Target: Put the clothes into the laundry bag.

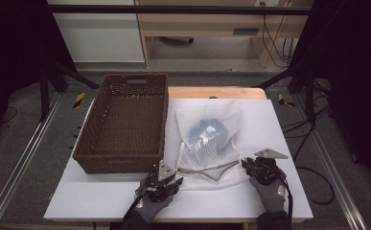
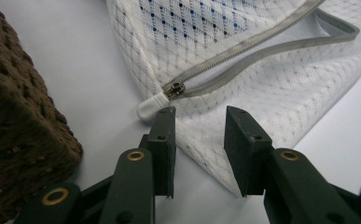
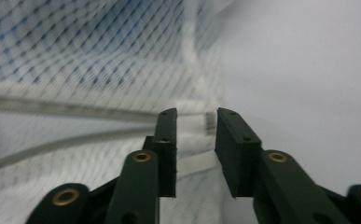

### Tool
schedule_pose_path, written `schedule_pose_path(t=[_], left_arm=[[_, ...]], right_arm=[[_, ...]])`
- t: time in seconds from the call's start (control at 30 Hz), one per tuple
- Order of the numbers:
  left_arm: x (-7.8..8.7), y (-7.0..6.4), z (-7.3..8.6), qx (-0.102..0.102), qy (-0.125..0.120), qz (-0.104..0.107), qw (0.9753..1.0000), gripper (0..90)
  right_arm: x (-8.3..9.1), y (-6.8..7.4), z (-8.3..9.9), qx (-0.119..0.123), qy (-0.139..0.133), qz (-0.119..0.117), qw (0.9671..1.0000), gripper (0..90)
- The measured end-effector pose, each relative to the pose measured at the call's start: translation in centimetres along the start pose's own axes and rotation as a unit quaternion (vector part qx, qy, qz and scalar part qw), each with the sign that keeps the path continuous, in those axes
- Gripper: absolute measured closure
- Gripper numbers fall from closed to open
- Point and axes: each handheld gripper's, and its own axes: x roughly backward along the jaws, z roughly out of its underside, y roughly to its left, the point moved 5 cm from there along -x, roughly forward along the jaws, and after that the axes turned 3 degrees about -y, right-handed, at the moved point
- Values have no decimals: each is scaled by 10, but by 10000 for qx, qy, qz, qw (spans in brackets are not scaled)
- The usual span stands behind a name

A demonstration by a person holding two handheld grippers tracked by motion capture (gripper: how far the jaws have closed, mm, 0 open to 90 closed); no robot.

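A white mesh bag (image 1: pixel 211 146) with something blue (image 1: pixel 204 132) inside lies on the desk (image 1: pixel 264 191) near its front edge, just beside the brown basket (image 1: pixel 125 122) at the left. Its zipper (image 2: pixel 257 44) is open along most of its length, and the slider (image 2: pixel 173 88) sits at the end nearest the left gripper (image 1: pixel 161 184). That gripper's fingers (image 2: pixel 164 140) are spread, just short of the slider and holding nothing. The right gripper (image 1: pixel 260 167) has its fingers (image 3: pixel 166 140) around the bag's opposite corner, but whether they pinch it I cannot tell. The work looks barely begun: the slider is not yet gripped, and the basket is empty.
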Motion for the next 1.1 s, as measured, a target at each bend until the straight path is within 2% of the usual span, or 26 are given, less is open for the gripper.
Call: schedule_pose_path(t=[0.07,0.13,0.23,0.3,0.33,0.43,0.67,0.7,0.77,0.83,0.93,0.97,1.1], left_arm=[[-2,1,0,65,31,-23,10000,665],[-3,1,1,55,63,-103,9999,699],[-3,3,0,86,163,-126,9997,740],[-4,4,-1,105,196,-165,9996,779],[-4,4,-1,114,205,-195,9995,801],[-4,4,-2,60,253,-302,9992,858],[-3,6,-1,27,235,-228,9995,877],[-3,6,-1,9,222,-242,9995,877],[-2,6,-1,-26,237,-236,9994,877],[-2,6,0,-4,176,-209,9996,876],[-1,7,1,-43,141,-122,9998,863],[0,8,1,-31,108,-40,9999,851],[7,11,-2,-18,-150,26,9999,788]], right_arm=[[-2,-8,-3,-105,-73,134,9998,665],[-8,-12,-2,-176,-10,148,9997,668],[-16,-10,2,-93,141,98,9998,692],[-16,-8,2,-135,152,64,9998,756],[-15,-6,3,-214,165,65,9996,778],[-10,-2,5,-164,195,139,9996,868],[11,-2,15,-257,112,133,9995,876],[17,-2,22,-294,101,89,9995,875],[19,-2,25,-322,108,79,9994,875],[21,-5,28,-371,96,50,9993,871],[21,-5,27,-266,84,82,9996,842],[20,-5,27,-245,57,99,9996,813],[22,-6,23,-188,-202,-13,9996,650]])
